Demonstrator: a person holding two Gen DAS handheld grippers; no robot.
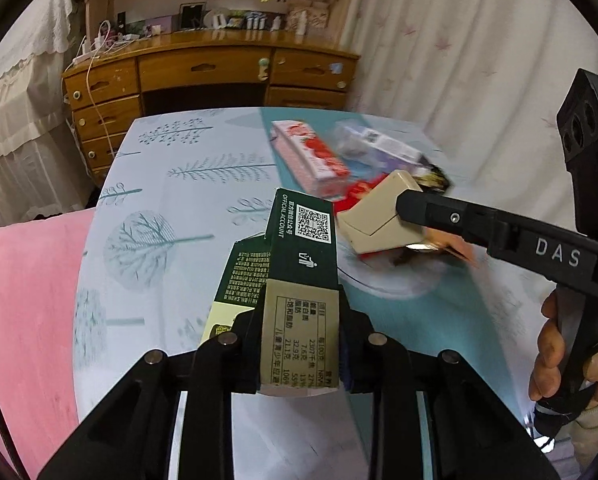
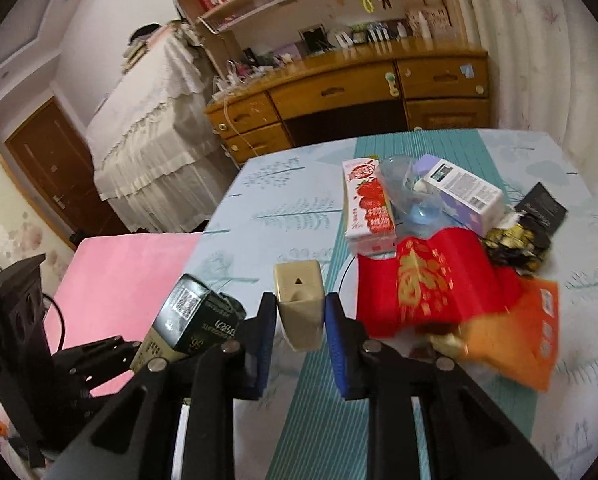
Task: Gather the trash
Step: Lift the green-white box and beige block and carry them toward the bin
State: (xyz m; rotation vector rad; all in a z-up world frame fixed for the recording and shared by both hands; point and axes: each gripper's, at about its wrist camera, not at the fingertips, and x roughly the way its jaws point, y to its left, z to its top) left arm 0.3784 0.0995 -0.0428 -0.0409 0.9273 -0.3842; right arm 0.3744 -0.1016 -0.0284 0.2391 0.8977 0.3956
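Both tongs clamped: left tongs (image 1: 301,344) on green carton (image 1: 299,264), right tongs (image 2: 301,320) on beige box (image 2: 299,300), bottom hidden.

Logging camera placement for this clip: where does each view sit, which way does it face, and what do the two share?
Left wrist: on the left hand-held gripper, looking down its fingers at the dark green carton it clamps; the right hand-held gripper and a hand show.
Right wrist: on the right hand-held gripper, facing the beige box it clamps; the left hand-held gripper shows lower left.
Shared: both boxes, the strawberry carton, the table and the wooden desk.
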